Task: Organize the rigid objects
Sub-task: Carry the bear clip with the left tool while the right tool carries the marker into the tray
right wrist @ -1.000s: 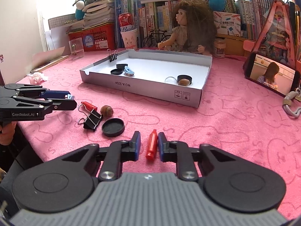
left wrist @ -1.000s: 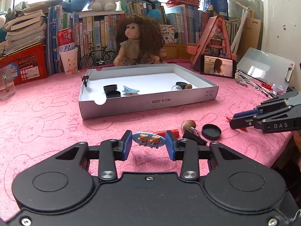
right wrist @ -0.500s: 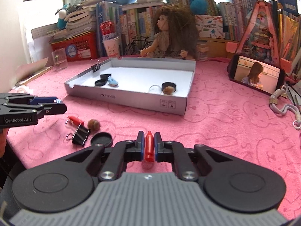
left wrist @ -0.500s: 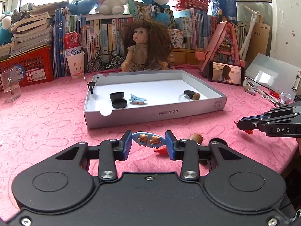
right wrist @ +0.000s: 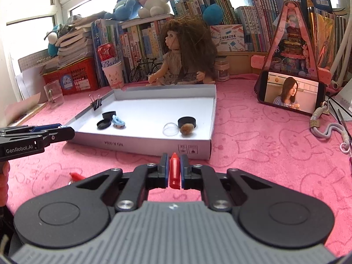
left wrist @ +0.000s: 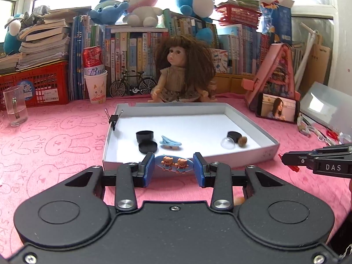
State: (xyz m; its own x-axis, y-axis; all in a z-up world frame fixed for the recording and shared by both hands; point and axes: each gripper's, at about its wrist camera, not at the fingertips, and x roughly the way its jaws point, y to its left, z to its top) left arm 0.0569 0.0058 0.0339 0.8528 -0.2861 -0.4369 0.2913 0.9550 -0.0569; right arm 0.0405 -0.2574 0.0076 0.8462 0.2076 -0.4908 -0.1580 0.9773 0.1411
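Both grippers are loaded up right now. The left gripper (left wrist: 173, 167) has its jaws pinching a blue oval clip (left wrist: 174, 163) with two little bears on it, held crosswise just in front of the near wall of the white tray (left wrist: 248, 161). The right gripper (right wrist: 173, 171) has its jaws pressed tight on a small red piece (right wrist: 174, 170), pointed end facing away, also hanging just short of the tray's near wall.

Inside the tray: a black cup (left wrist: 144, 135) with a black lid (left wrist: 147, 147) touching it, a light blue clip (left wrist: 169, 142) beside those, and over on the right a clear dome (left wrist: 228, 143), another black cap (left wrist: 233, 135) and a brown nut (left wrist: 242, 141) bunched together. A binder clip (left wrist: 114, 118) is clamped on the tray's left wall.

The counter (left wrist: 55, 145) has a pink bunny-print cover. In the right view another red bit (right wrist: 76, 175) lies on the pink cover near the left gripper, partly hidden. Doll (left wrist: 182, 70) sits behind the tray, phone (left wrist: 277, 110) propped off to the right.
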